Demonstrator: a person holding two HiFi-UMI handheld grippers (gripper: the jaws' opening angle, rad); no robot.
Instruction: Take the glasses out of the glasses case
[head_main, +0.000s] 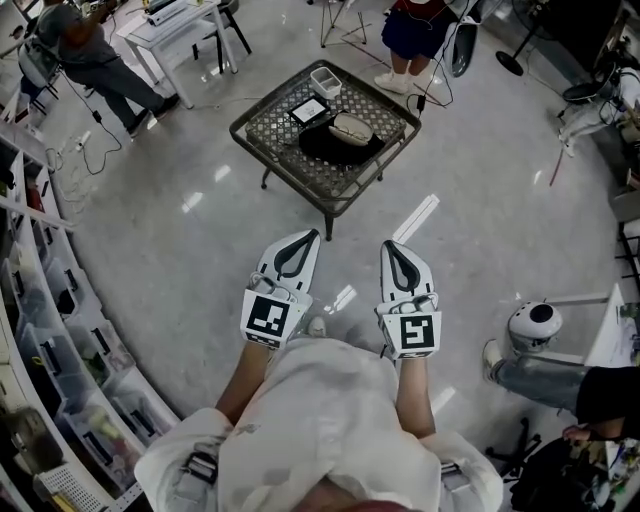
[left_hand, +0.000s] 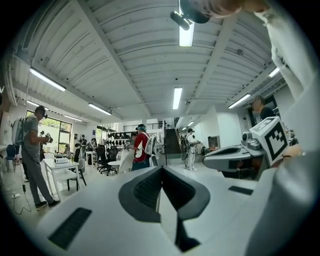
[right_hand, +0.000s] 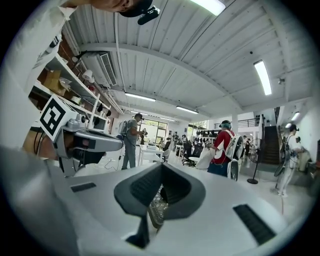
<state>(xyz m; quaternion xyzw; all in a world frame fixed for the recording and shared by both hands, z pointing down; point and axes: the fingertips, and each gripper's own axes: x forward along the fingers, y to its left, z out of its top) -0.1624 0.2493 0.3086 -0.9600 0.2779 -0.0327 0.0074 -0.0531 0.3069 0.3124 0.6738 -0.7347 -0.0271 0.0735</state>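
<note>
A beige oval glasses case (head_main: 352, 128) lies shut on a black mat (head_main: 322, 146) on a small dark mesh table (head_main: 275, 130), far ahead of me in the head view. No glasses show. My left gripper (head_main: 313, 235) and right gripper (head_main: 387, 244) are held side by side close to my body, well short of the table, both pointing toward it. Each is shut with nothing between its jaws. In the left gripper view the left gripper (left_hand: 161, 170) looks level across the room, and so does the right gripper (right_hand: 161, 166) in its own view; the case appears in neither.
On the table also sit a clear plastic box (head_main: 326, 80) and a white-edged card (head_main: 308, 111). A person (head_main: 410, 30) stands just behind the table, another (head_main: 85, 55) at a white desk far left. Shelving (head_main: 60, 330) lines my left; a seated person's leg (head_main: 535, 378) is at right.
</note>
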